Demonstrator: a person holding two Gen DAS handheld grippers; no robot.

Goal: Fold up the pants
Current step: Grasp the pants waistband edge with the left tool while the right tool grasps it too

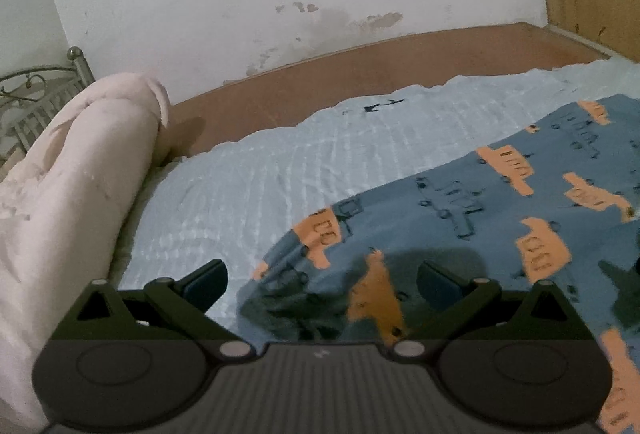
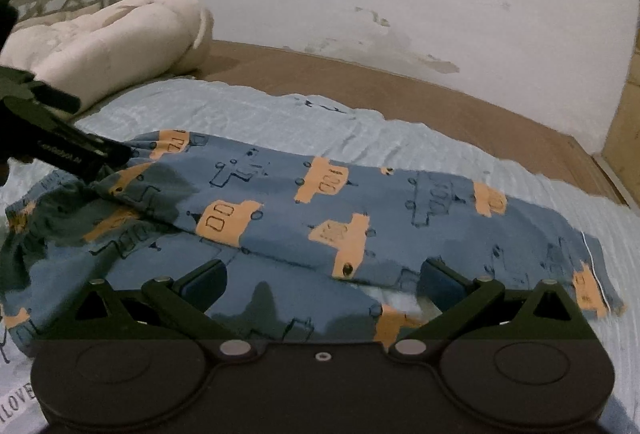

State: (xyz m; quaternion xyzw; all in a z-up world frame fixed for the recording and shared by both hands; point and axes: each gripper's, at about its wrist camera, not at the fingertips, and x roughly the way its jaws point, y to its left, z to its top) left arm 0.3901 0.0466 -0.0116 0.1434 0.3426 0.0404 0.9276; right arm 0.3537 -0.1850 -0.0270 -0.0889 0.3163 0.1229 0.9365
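A: From the left wrist view, how do the pants (image 1: 460, 201) lie?

B: Spread on the pale blue sheet (image 1: 248, 169) of the bed, their length running from near the camera away to the upper right. The bunched, shadowed end sits right between the fingers of the left gripper (image 1: 322, 284).

A: And its jaws?

B: Wide apart, empty; the cloth lies under and between them. A rolled cream blanket (image 1: 80, 173) is off to the left.

A: The right wrist view?

B: There the pants (image 2: 320, 201) stretch crosswise, the gathered waist at the left, the hem with white piping at the right. One leg is laid over the other, its edge slanting across the middle.

A: The right gripper (image 2: 322, 284)?

B: Spread apart too, gripping nothing, over the near leg towards the hem end. The left gripper (image 2: 102, 157) shows at the far left, its tips at the waist end; I cannot tell from here whether they pinch the cloth.
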